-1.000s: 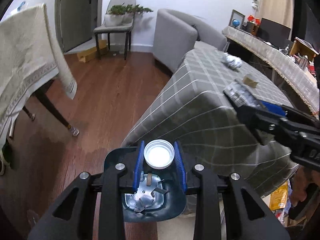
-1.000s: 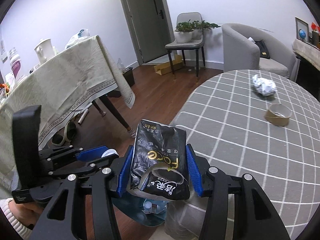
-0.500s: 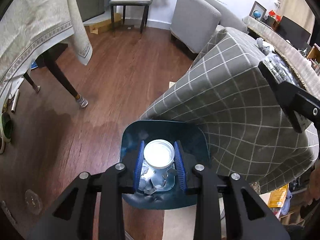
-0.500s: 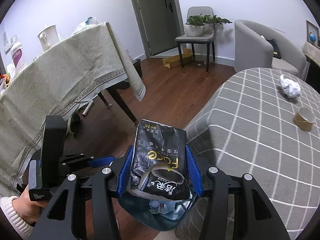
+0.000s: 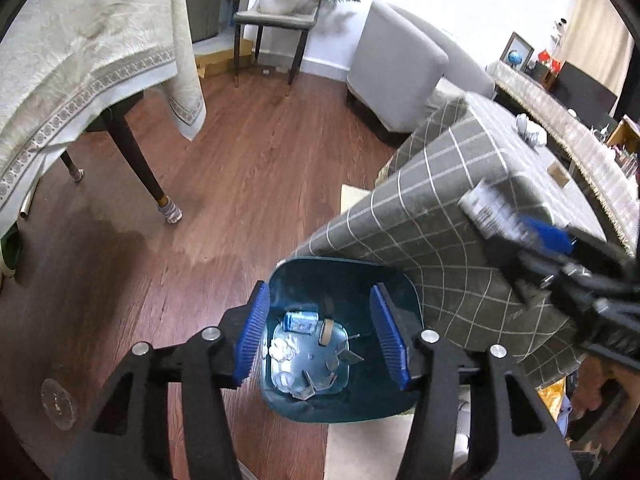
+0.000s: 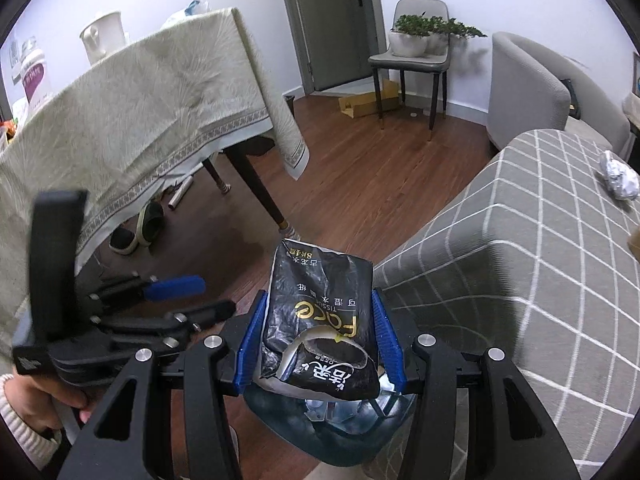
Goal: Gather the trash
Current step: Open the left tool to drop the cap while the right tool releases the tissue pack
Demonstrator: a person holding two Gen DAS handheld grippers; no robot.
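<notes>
Left tongs (image 5: 322, 338) are opening with nothing between them, the bin (image 5: 344, 280) directly below. Right tongs (image 6: 318, 340) clamp a black tissue pack (image 6: 320, 320) just above the same bin.

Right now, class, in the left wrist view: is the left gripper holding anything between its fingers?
No. The left gripper has nothing between its opening blue fingers; only the bin shows below.

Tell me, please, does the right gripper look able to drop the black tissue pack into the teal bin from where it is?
Probably yes: the right gripper holds the black tissue pack right above the teal bin, nothing between.
</notes>
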